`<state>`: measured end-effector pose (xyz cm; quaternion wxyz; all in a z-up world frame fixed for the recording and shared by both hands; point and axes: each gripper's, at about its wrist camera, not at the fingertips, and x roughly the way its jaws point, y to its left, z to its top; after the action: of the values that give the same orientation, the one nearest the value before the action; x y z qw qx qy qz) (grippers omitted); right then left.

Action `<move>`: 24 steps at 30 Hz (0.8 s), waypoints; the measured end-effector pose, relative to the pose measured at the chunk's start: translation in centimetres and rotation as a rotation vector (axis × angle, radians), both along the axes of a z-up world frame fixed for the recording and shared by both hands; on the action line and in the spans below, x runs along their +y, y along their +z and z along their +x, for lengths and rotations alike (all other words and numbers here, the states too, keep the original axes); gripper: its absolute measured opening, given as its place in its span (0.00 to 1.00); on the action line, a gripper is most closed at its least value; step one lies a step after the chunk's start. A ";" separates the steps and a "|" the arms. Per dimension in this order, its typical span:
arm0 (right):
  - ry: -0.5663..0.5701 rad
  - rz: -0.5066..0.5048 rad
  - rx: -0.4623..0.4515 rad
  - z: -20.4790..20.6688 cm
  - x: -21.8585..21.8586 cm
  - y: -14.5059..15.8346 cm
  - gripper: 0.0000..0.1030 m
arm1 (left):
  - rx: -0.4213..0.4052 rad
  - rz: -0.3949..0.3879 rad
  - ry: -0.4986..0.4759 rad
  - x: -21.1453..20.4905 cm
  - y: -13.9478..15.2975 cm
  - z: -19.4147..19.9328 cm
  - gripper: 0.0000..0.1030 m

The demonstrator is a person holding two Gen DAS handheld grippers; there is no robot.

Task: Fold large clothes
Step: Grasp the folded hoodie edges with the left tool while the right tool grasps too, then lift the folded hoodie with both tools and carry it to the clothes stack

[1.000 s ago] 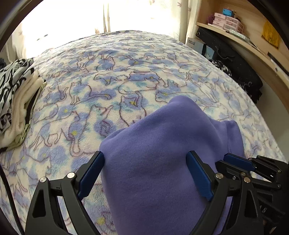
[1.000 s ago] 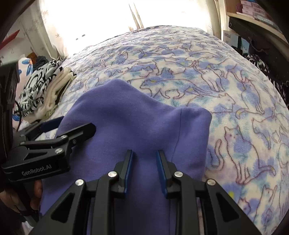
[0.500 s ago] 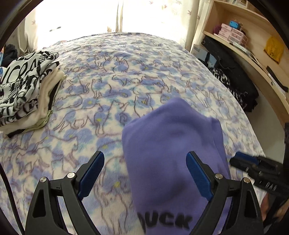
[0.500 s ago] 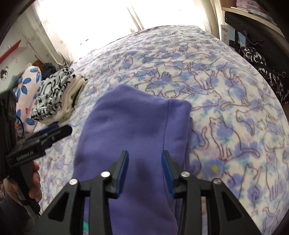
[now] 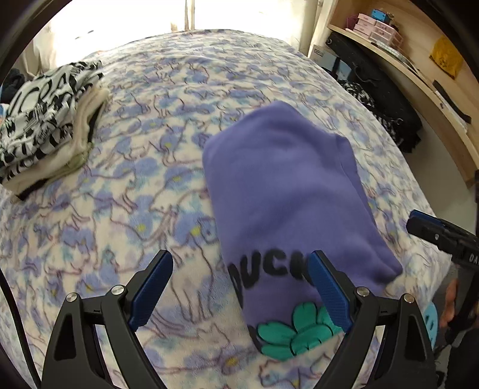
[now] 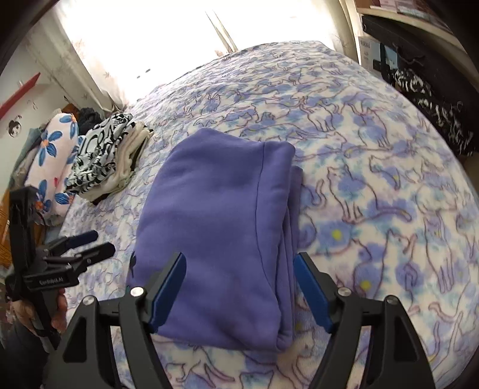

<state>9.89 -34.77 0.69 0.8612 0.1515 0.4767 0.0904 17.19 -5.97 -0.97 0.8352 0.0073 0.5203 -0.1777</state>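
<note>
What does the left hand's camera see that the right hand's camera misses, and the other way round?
Only the left wrist view shows the black lettering and green flower print on the purple sweatshirt, plus pink boxes on a shelf. Only the right wrist view shows a blue-flowered cushion and the sweatshirt's stacked folded edge. Both show the sweatshirt on the cat-print blanket and the black-and-white folded pile.

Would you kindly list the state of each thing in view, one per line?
Purple sweatshirt: folded, flat on the bed, held by neither tool.
Stack of clothes: folded, piled near the bed's edge.
Left tool: open, empty.
Right tool: jaws just opening, above the sweatshirt, gripping nothing.
</note>
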 end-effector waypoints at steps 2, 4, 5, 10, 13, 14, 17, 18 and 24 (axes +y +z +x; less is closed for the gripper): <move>0.001 0.021 -0.002 -0.3 -0.7 -0.1 0.79 | 0.018 -0.018 -0.011 -0.1 -0.3 -0.3 0.88; 0.005 0.026 -0.014 -0.4 -1.0 -0.2 0.85 | 0.037 -0.035 -0.023 -0.3 -0.6 -0.6 0.88; 0.009 0.030 -0.021 -0.4 -1.2 -0.3 0.85 | 0.046 -0.045 -0.027 -0.4 -0.8 -0.7 0.88; 0.047 0.054 -0.036 -0.3 -1.6 -0.8 0.89 | 0.099 -0.114 -0.028 -0.5 -2.0 -0.2 0.88; 0.070 0.047 -0.043 0.0 -1.4 -1.5 0.92 | 0.127 -0.165 -0.023 -0.6 -2.8 0.4 0.88; 0.079 0.050 -0.032 0.2 -1.3 -2.0 0.92 | 0.140 -0.185 -0.026 -0.8 -3.1 0.6 0.88; 0.081 0.068 0.011 1.0 -1.4 -3.3 0.92 | 0.164 -0.220 -0.029 -1.1 -3.9 1.2 0.88; 0.079 0.076 0.022 1.2 -1.6 -3.8 0.92 | 0.173 -0.230 -0.029 -1.3 -4.3 1.5 0.88; 0.070 0.147 0.096 3.3 -2.8 -6.8 0.92 | 0.186 -0.270 -0.032 -1.9 -5.7 2.8 0.95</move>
<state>13.18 -37.55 -6.14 0.8202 0.2015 0.5146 0.1477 20.02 -7.88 -6.67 0.7738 -0.1135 0.5667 -0.2593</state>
